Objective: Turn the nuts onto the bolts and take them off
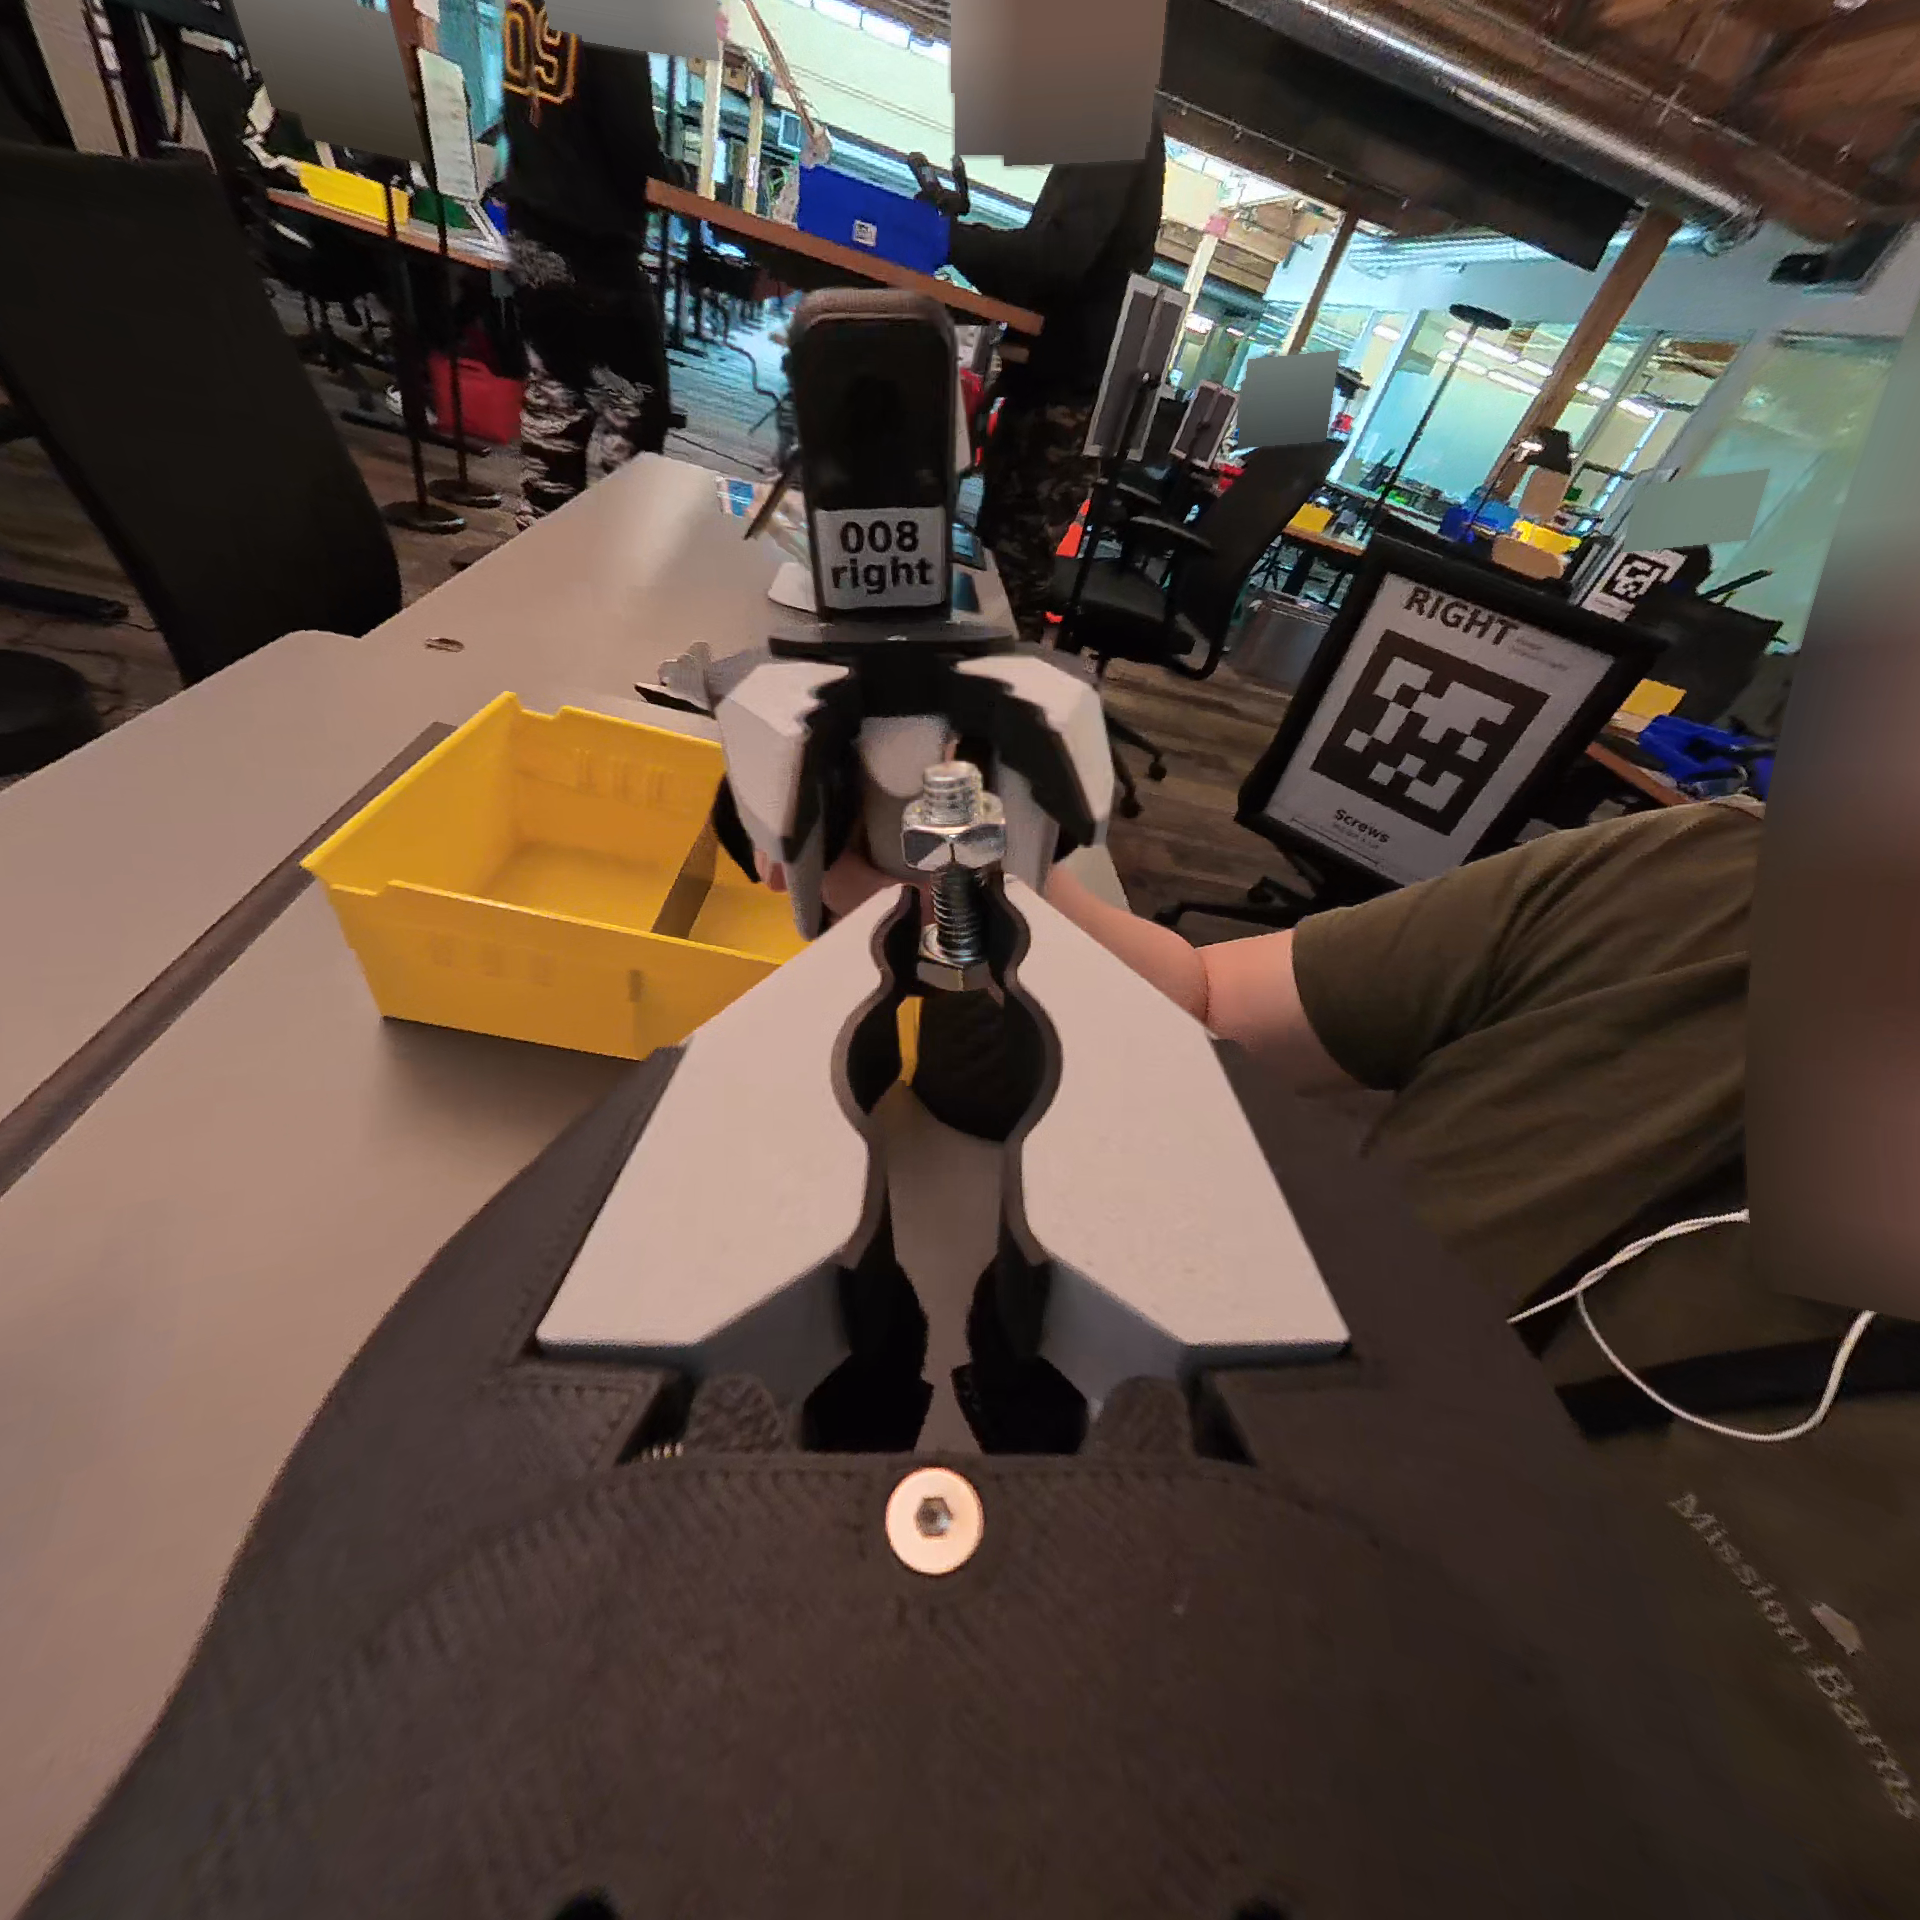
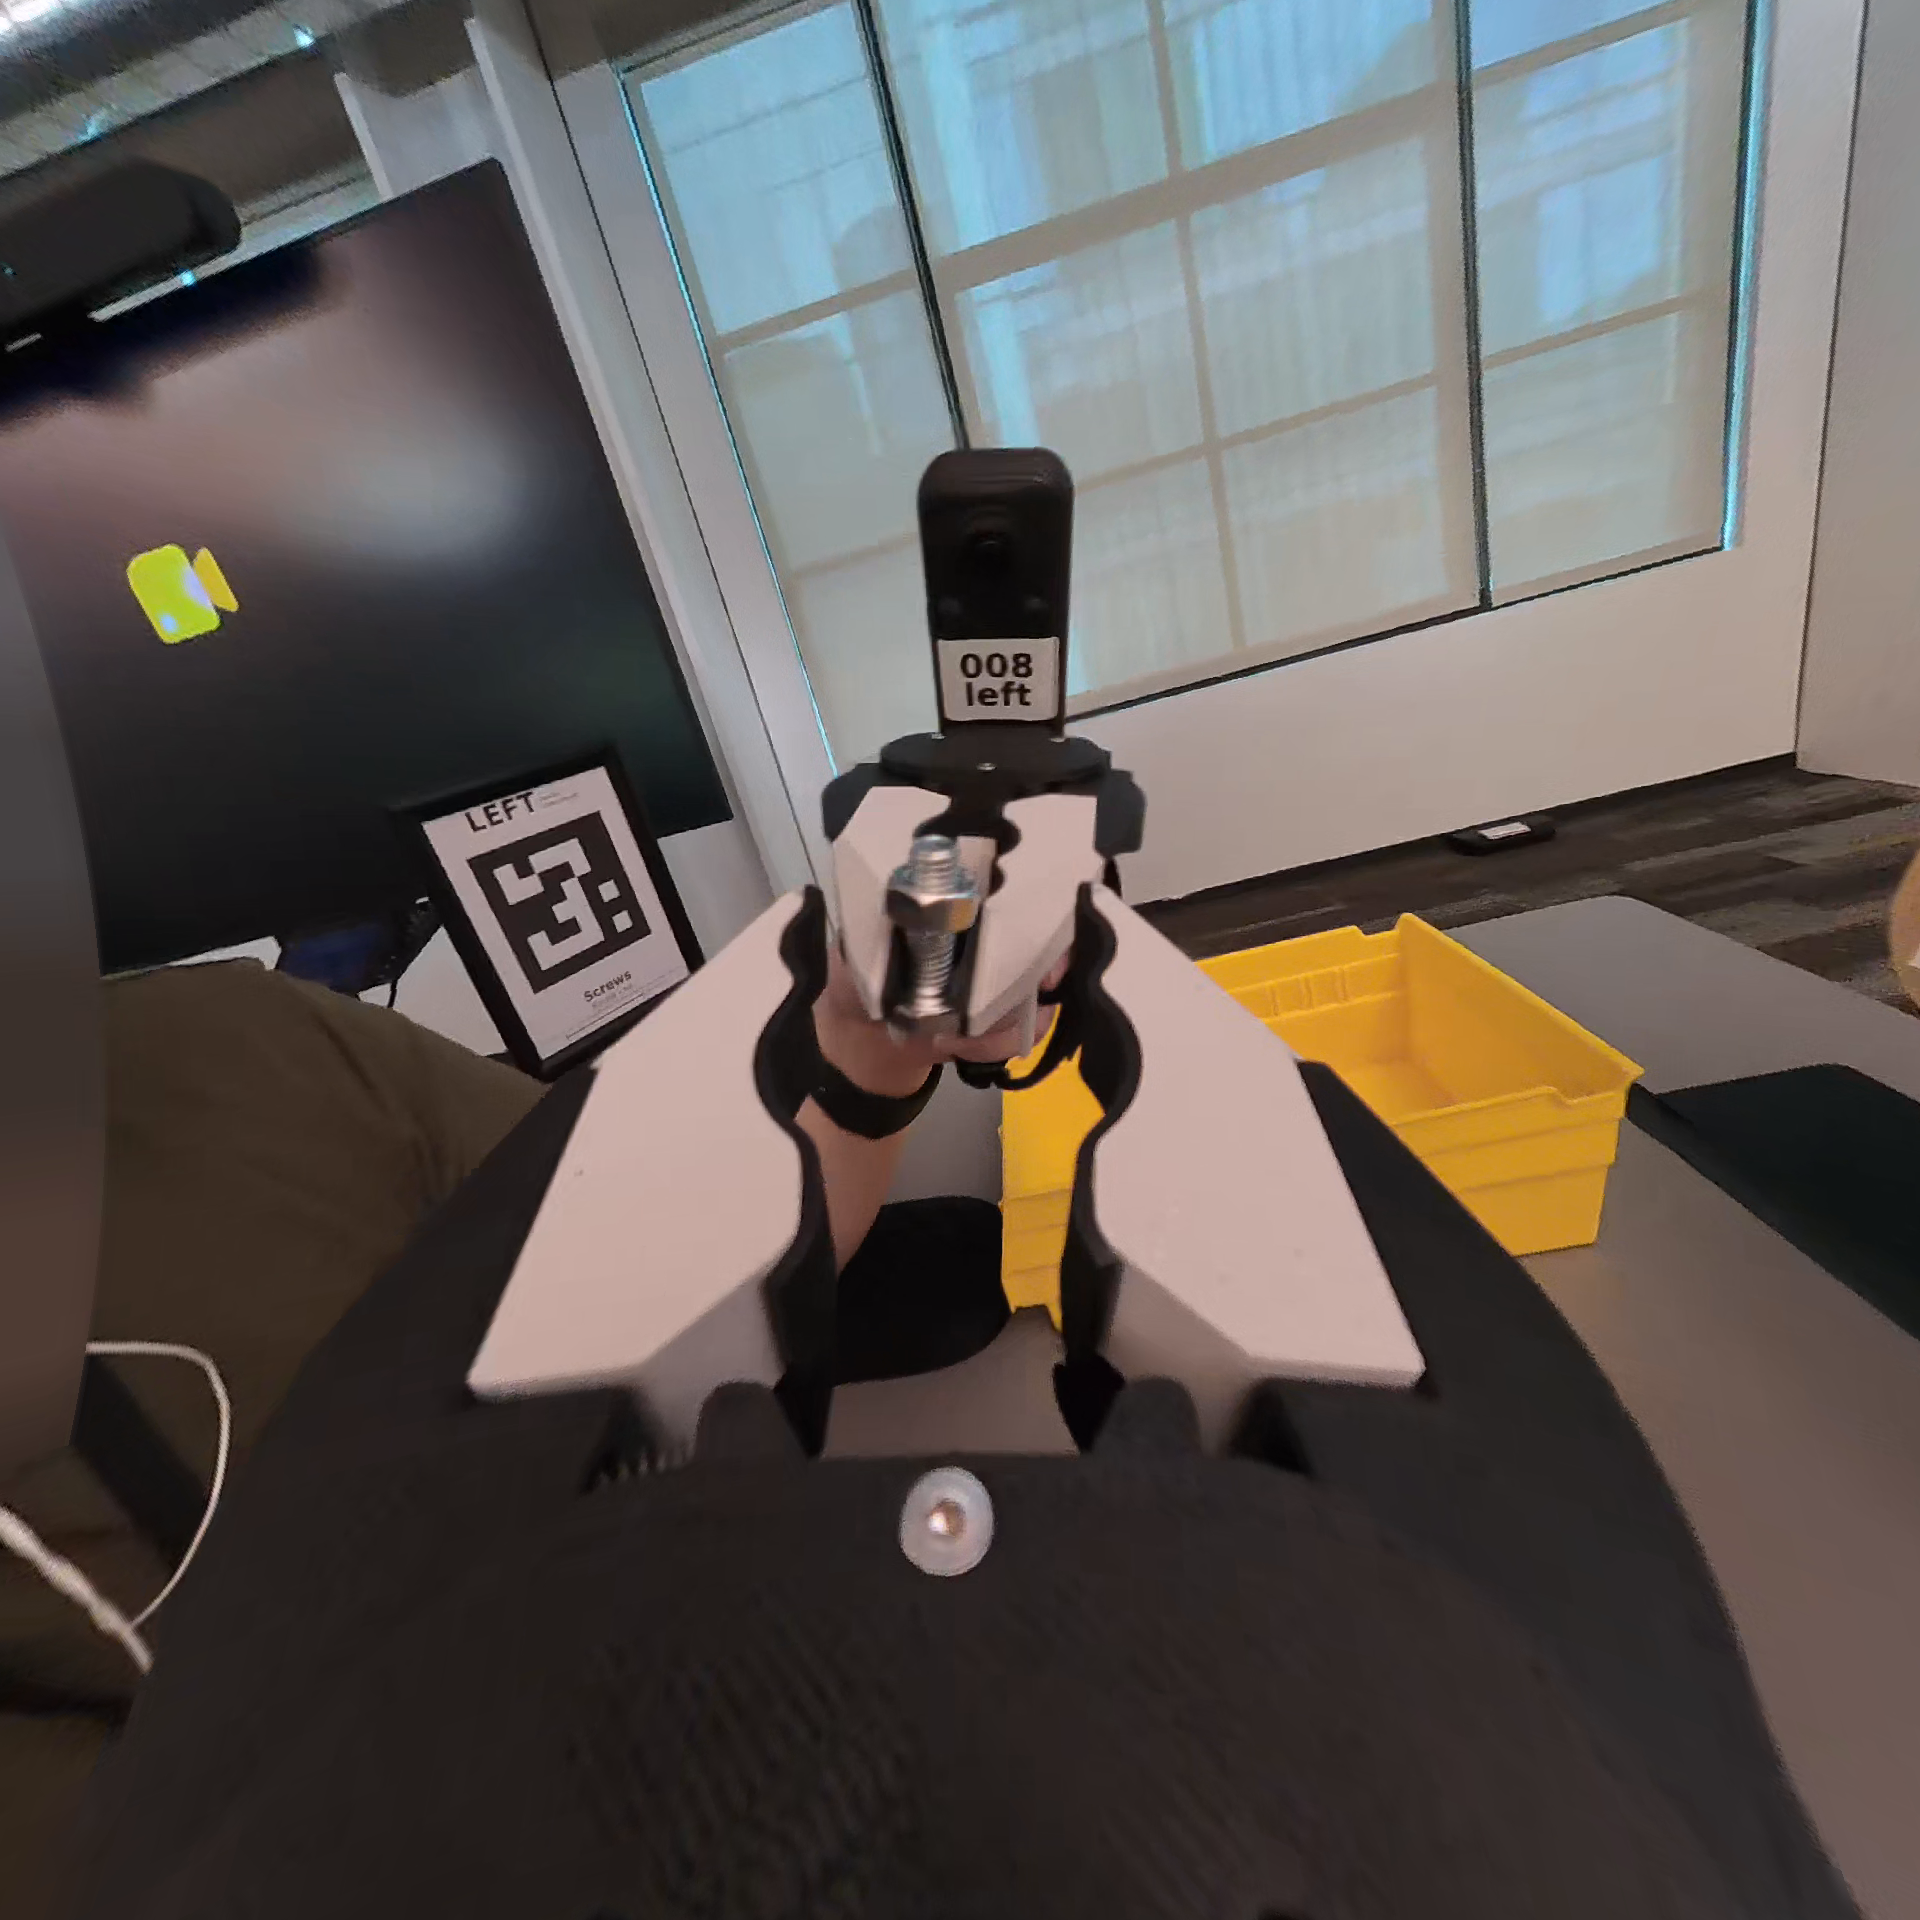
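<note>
A silver bolt (image 1: 953,914) points up and away, its hex head clamped between the tips of my left gripper (image 1: 951,935). A silver hex nut (image 1: 951,836) sits on the thread near the free end. My right gripper (image 2: 951,925) faces the left one, open and empty, with its grey fingers (image 2: 1195,1091) spread wide on either side of the nut (image 2: 930,914) and the left gripper's tips (image 2: 935,997), touching neither. In the left wrist view the right gripper (image 1: 920,790) shows just behind the nut. All of this is held in the air above the grey table (image 1: 208,1143).
A yellow plastic bin (image 1: 499,956) stands on the table beyond the grippers; it also shows in the right wrist view (image 2: 1507,1174). Framed marker signs (image 1: 1444,727) (image 2: 561,914) stand at the sides. A person's olive sleeve (image 1: 1507,987) is close by. A dark screen (image 2: 312,571) stands behind. Less than 4 cm separates the two grippers' tips.
</note>
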Demonstrator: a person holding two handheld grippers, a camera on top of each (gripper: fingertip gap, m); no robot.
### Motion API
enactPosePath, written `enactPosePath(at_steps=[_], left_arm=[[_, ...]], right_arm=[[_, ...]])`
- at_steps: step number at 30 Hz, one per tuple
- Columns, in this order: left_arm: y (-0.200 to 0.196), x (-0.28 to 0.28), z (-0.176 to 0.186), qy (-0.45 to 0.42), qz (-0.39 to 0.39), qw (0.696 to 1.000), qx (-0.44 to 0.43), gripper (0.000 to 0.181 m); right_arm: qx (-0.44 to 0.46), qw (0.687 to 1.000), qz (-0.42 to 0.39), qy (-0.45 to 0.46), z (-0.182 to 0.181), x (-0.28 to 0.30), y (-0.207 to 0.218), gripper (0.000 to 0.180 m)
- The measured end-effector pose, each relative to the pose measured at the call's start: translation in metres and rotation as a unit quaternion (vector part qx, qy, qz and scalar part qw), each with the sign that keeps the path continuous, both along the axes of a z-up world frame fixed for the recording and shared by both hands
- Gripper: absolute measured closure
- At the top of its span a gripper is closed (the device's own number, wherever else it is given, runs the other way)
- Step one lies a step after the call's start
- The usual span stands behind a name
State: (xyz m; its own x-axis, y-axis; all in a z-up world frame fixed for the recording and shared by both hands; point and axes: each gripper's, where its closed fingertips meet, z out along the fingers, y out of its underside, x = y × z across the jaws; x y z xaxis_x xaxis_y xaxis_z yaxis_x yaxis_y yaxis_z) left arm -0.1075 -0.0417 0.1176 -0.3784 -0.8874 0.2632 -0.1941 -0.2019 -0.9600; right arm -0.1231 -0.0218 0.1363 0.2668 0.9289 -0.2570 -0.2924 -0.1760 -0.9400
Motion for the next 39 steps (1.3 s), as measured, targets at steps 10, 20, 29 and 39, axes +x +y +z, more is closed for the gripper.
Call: enactPosePath(at_steps=[10, 20, 29, 39], left_arm=[[-0.003, -0.001, 0.001, 0.001, 0.000, 1.000, 0.010, 0.170], [-0.012, -0.004, 0.010, -0.016, -0.018, 1.000, 0.000, 0.170], [-0.011, 0.004, 0.004, -0.005, -0.001, 1.000, 0.017, 0.173], [-0.011, 0.000, 0.007, -0.013, -0.002, 1.000, 0.027, 0.173]], right_arm=[[-0.002, 0.999, 0.032, 0.025, 0.008, 0.005, -0.009, 0.131], [-0.021, 0.998, 0.027, 0.057, 0.007, 0.022, 0.002, 0.142], [-0.024, 0.999, 0.016, 0.041, 0.001, 0.015, 0.006, 0.135], [0.007, 0.999, 0.045, 0.027, 0.013, 0.003, -0.018, 0.141]])
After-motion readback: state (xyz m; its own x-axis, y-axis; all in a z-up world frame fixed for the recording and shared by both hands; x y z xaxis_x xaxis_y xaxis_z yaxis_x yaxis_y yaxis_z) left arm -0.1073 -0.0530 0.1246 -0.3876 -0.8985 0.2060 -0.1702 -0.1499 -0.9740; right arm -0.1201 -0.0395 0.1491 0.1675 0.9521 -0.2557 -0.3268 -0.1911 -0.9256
